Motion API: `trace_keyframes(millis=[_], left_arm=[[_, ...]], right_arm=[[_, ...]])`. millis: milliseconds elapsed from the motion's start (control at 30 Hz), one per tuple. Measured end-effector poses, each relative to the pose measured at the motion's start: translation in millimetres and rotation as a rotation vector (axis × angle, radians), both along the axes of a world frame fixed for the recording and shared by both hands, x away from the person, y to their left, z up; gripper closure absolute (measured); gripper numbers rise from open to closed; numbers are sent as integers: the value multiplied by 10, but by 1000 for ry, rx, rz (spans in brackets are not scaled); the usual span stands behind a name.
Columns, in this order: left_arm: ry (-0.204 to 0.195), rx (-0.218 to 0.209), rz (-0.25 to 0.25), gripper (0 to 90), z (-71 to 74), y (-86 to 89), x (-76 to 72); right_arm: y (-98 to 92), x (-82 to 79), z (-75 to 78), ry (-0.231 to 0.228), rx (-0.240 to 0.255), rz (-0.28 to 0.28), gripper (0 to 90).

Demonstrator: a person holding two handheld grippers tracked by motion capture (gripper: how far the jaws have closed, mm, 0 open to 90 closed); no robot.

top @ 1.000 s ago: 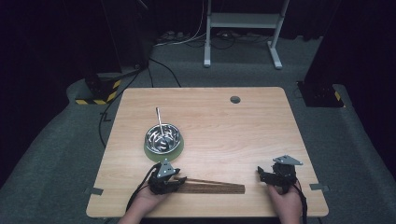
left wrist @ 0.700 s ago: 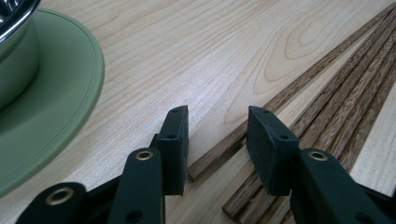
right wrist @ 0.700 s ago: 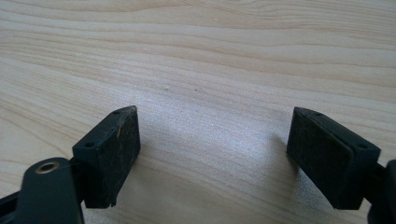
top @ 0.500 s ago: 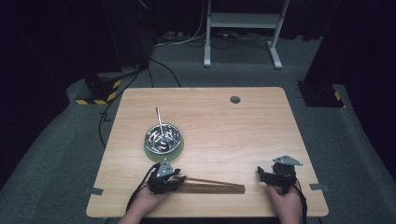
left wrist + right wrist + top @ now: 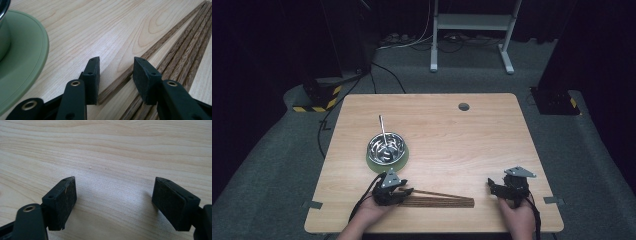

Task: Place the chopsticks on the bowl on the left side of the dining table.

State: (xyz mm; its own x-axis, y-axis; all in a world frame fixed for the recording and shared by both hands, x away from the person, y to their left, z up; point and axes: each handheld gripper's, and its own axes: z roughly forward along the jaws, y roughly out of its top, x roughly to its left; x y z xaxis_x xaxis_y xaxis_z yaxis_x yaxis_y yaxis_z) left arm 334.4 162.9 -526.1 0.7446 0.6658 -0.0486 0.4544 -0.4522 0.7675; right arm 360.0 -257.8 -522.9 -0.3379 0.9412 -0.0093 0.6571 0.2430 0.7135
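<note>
Left gripper [image 5: 115, 72] sits low at the chopsticks [image 5: 444, 200], jaws apart around 1 stick, just reopened slightly, pads not pressing. Right gripper [image 5: 113, 202], unmoved since earlier, narrows slightly over bare table [image 5: 452, 135], empty.

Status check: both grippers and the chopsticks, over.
Left gripper open astride one chopstick, pads not pressing. Right gripper open over bare table, jaws just closing a little. Rest of the chopsticks lie alongside. Nothing blocking.

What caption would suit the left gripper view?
Open left claw straddling one wooden chopstick on the table, beside a green plate.
</note>
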Motion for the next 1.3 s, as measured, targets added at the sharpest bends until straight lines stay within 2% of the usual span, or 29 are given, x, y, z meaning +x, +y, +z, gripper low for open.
trace_keyframes(millis=[67,300,400,500,533,567,633,667,733,767,867,967,1000,1300], left_arm=[[-2,1,-3,567,0,-5,6],[6,-12,-18,571,-3,-3,26],[9,-17,-14,577,-5,-6,26],[6,-12,-7,594,-4,1,22],[8,-16,16,596,-5,3,14],[8,-16,16,597,-5,3,14],[9,-19,21,597,-5,8,15],[9,-20,21,597,-5,10,14],[8,-17,17,597,-5,10,14],[3,-13,15,597,-5,4,12],[-4,-5,12,604,-5,-4,7],[-9,-1,13,638,-6,-11,-1],[-26,16,0,672,-6,-21,-11],[-28,16,-4,754,-6,-16,-14]], right_arm=[[9,6,-10,-15,1,-6,206],[7,12,-11,-22,2,-4,225],[-4,15,0,-9,0,0,234],[-2,14,-5,-20,6,-14,247],[-9,14,-8,-24,6,-9,247],[-22,2,2,-6,10,-1,248],[-34,-3,5,-7,7,1,247],[0,-10,-7,-23,4,-26,247],[1,-7,-9,-24,3,-20,247],[-17,-2,5,-9,9,-10,265],[2,-5,4,-14,4,-18,279],[10,1,2,-17,-2,-16,279],[17,4,-7,-29,3,-26,279],[21,-5,-8,-29,3,-29,279]])
